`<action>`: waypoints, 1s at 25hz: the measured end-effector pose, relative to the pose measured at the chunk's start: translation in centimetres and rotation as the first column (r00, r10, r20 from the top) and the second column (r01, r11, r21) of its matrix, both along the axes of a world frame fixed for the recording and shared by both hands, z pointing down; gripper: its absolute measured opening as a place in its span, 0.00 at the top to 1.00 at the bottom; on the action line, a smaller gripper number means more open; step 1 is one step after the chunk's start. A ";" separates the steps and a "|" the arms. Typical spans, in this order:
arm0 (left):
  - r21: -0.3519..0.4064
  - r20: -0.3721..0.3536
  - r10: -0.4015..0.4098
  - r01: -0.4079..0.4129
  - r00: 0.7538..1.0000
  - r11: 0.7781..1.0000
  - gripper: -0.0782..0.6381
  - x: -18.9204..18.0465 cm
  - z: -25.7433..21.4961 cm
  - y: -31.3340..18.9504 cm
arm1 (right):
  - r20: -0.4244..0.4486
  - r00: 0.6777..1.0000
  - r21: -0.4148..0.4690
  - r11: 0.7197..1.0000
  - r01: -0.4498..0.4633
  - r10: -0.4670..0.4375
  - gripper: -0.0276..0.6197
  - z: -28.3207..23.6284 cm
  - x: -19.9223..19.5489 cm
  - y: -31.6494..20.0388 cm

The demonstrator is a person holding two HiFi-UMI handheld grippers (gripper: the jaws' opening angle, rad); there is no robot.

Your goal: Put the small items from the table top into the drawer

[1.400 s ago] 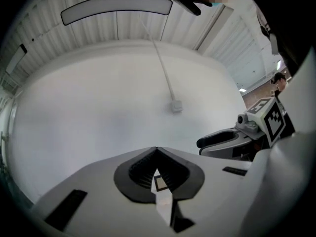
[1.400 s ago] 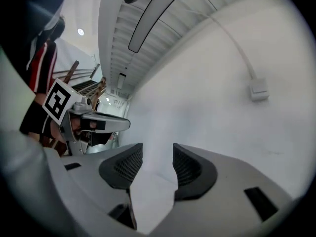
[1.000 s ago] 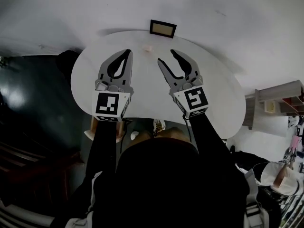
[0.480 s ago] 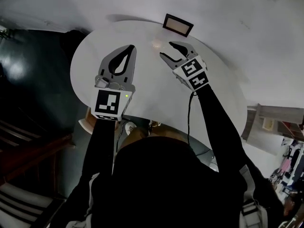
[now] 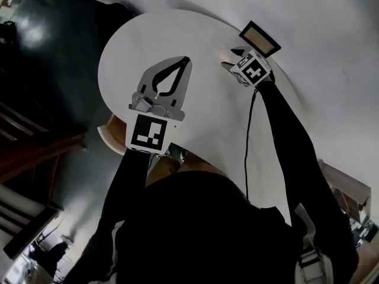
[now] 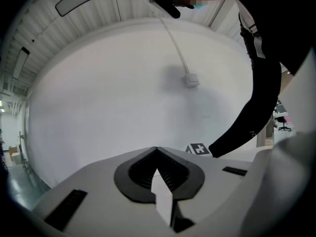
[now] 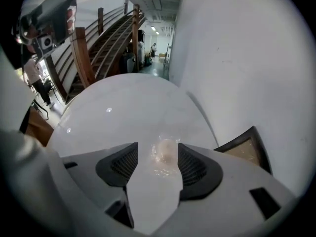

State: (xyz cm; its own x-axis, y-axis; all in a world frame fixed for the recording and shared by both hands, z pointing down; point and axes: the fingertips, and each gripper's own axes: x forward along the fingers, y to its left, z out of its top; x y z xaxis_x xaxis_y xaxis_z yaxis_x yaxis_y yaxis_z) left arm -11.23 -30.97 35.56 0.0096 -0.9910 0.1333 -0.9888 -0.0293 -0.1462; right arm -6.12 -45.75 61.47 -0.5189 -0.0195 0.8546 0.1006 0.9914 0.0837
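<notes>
The right gripper [image 7: 158, 146] is tipped down near the far edge of the round white table [image 5: 127, 58]. Its jaws are spread wide and have just been opening. The small item [image 7: 166, 153], a pale pinkish lump in clear wrap, sits on the table right between them. The pads aren't squeezing it, and there's visible space on the left side. Just past the table's edge, by the white wall [image 5: 331, 52], there's a dark frame [image 5: 259, 38] with a tan inside. The left gripper [image 5: 186, 60] hangs over the middle of the table, pointing roughly level. Its jaws are pinched together at the tips with nothing in them.
</notes>
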 end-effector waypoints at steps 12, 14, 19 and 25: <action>-0.068 -0.066 -0.116 0.112 0.991 0.991 0.88 -3.9 3.0 2.9 | -0.224 0.973 -0.080 0.996 0.040 -0.057 0.73 4.6 0.1 -0.6; -0.065 -0.056 -0.113 0.110 0.992 0.992 0.88 -4.0 3.0 3.2 | -0.168 0.985 -0.080 0.996 0.028 -0.041 0.73 3.8 -0.2 -0.5; -0.031 -0.001 -0.064 0.064 0.998 0.997 0.88 -3.9 2.2 3.1 | 0.070 0.992 -0.001 0.995 -0.102 0.102 0.72 -1.9 -0.2 -0.9; 0.027 0.034 0.010 -0.011 0.999 1.000 0.88 -3.2 -0.6 3.1 | 0.363 0.864 -0.043 0.933 -0.358 0.349 0.71 -10.8 2.9 1.1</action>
State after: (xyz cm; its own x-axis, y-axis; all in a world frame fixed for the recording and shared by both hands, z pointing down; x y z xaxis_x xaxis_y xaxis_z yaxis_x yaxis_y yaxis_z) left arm -14.47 -27.92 34.94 0.0159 -0.9942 0.1065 -0.9830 -0.0350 -0.1805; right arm -3.24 -44.62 50.69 -0.7438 -0.2784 0.6077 -0.2980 0.9519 0.0713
